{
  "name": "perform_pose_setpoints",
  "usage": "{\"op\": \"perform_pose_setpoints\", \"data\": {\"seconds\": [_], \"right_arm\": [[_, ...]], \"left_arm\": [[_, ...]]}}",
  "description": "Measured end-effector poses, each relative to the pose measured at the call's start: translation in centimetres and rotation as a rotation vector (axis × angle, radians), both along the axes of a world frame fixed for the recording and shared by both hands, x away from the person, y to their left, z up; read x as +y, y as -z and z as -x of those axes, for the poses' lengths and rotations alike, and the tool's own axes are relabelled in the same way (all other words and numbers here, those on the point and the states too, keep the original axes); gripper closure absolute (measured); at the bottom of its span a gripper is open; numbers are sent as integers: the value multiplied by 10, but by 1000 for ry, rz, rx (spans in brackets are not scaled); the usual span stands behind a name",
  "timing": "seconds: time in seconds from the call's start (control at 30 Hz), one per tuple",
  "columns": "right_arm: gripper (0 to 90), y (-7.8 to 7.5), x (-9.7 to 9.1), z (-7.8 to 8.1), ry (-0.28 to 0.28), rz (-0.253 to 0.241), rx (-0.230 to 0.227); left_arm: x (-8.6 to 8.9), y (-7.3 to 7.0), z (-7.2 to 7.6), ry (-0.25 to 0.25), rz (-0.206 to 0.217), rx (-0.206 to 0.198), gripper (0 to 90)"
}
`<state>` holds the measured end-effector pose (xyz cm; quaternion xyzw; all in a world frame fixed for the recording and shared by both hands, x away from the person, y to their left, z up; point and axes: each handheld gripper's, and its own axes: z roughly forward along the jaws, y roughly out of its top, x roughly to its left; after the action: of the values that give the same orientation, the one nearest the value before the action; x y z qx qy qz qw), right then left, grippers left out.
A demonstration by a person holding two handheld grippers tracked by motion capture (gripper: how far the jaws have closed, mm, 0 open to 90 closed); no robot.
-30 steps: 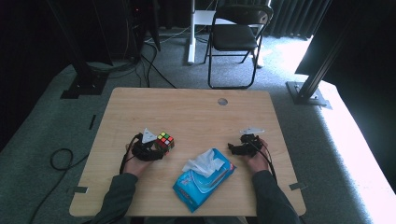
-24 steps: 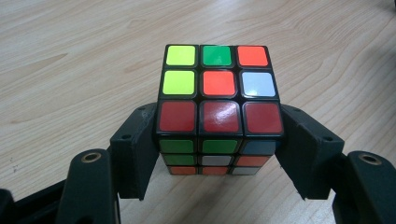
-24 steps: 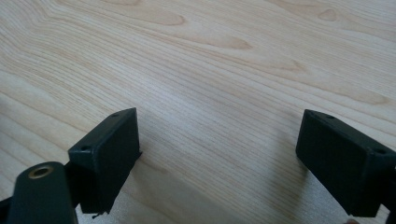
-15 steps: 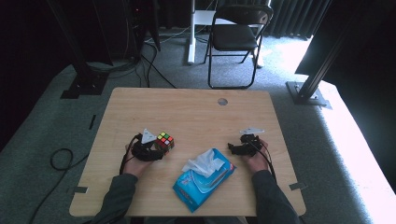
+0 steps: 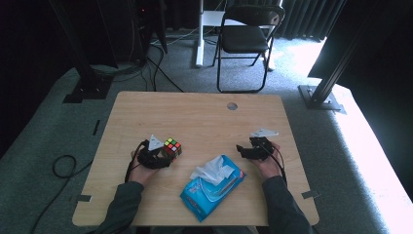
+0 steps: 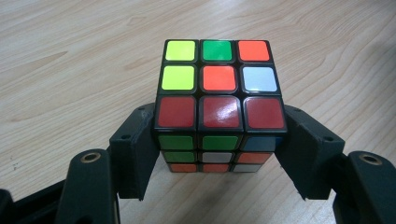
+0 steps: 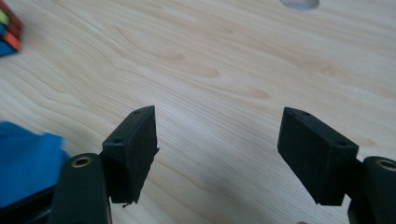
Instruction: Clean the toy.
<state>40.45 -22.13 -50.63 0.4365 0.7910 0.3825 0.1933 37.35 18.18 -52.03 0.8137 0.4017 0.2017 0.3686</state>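
The left tool [image 5: 163,155] has its black jaws clamped on either side of the multicoloured plastic puzzle cube [image 6: 217,105], which sits on the pale wooden counter [image 5: 204,117] at its left-centre, red row facing the left gripper view. Over on the right, the right tool [image 5: 243,150] has nothing between its jaws; they have just been closing a little but stand well apart over bare wood. Between the two hands, nearer the person, lies a blue soft pack of wet wipes [image 5: 214,187], one white wipe [image 5: 209,169] poking from its top.
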Motion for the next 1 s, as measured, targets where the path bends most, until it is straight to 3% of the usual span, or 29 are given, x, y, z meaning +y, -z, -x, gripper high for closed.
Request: {"op": "perform_pose_setpoints", "data": {"seconds": [0.37,0.47,0.8,1.0], "right_arm": [[340,-22,20,15,-110,-73,-14],[398,-28,23,20,-170,-134,2],[461,-40,39,34,-297,-146,-19],[430,-37,49,41,-396,-169,27]], "left_arm": [[-1,1,1,0,-12,-6,337],[-1,1,1,-2,-13,-7,337],[-2,2,1,-3,-21,-11,334],[-2,3,1,-4,-18,-11,334]]}}
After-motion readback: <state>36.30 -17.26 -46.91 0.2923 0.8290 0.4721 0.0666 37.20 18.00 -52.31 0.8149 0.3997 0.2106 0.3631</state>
